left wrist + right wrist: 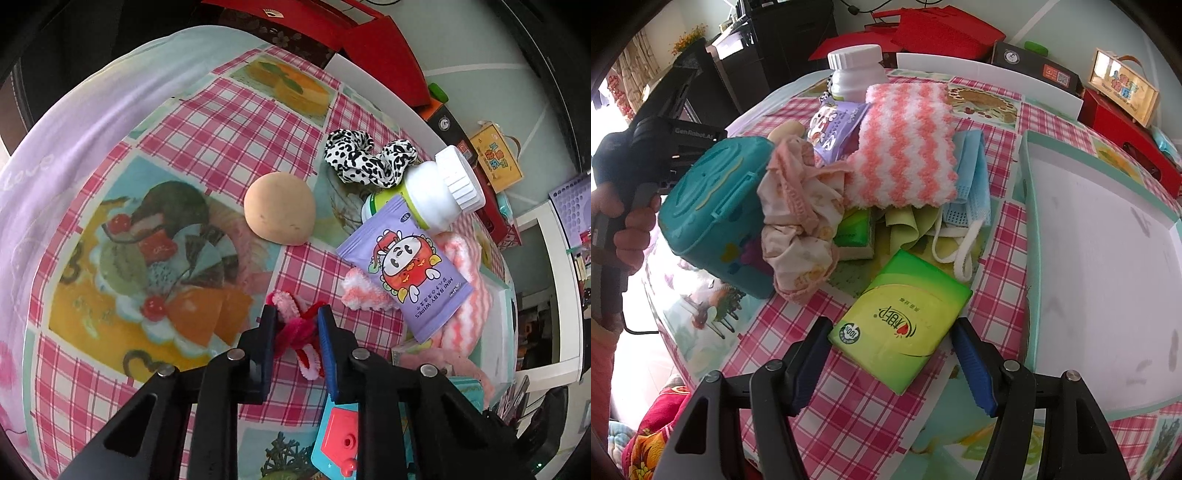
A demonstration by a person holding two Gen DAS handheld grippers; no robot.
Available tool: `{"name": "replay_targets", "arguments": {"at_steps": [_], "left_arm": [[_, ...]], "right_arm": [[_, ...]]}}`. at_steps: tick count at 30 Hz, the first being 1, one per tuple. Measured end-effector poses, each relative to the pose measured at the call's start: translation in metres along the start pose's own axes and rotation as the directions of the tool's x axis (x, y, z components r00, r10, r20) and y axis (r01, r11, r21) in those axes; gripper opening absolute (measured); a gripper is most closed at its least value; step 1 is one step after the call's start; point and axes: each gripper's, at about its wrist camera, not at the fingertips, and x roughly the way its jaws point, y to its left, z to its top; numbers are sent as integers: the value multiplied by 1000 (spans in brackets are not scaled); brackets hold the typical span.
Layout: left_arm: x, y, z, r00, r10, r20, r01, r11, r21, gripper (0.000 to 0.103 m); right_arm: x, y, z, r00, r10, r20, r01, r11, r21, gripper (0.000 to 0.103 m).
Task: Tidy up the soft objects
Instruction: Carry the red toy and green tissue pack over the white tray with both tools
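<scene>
Your left gripper (295, 314) has its blue-padded fingers (327, 332) pinching a bundle of fuzzy pink and red pipe cleaners (295, 326), low over the desk (207, 122) with its pink checked, picture-printed cloth. Just ahead of that bundle lies a tan, egg-shaped squishy ball (279, 208). To its right sit a black-and-white spotted fabric scrunchie (364, 160), a white plastic bottle with a ribbed cap and green label (428, 192) lying on its side, and a purple pack of baby wipes (406, 269) that leans against the bottle and rests on a pink-and-white zigzag fluffy cloth (469, 295).

Your right gripper (892, 345) has its fingers (973, 363) spread wide on either side of a green pack of tissues (905, 321) lying flat on the desk; whether the pads touch the pack cannot be told. Beyond the pack, the soft things lie heaped together: the zigzag cloth on top, a blue pleated face mask (971, 177) with white ear loops just beside it, a light green cloth (905, 225) under both, a crumpled pale pink printed garment (801, 218), and a second green tissue pack (855, 232) partly buried. A teal plastic case (713, 206) stands tilted at the left edge of the heap, touching the garment. To the right lies a shallow white tray with a mint-green rim (1030, 206), apart from the heap.
</scene>
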Motion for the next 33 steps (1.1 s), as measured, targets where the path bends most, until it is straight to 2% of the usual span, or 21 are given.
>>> {"name": "replay_targets", "arguments": {"at_steps": [16,33], "left_arm": [[-45,27,-27,991,82,105,-71,993,-97,20],[-77,23,-34,983,99,153,-81,989,-121,20]], "right_arm": [[-10,-3,-2,999,0,38,-1,1000,21,65],[-29,-8,2,993,8,115,-13,999,41,62]]}}
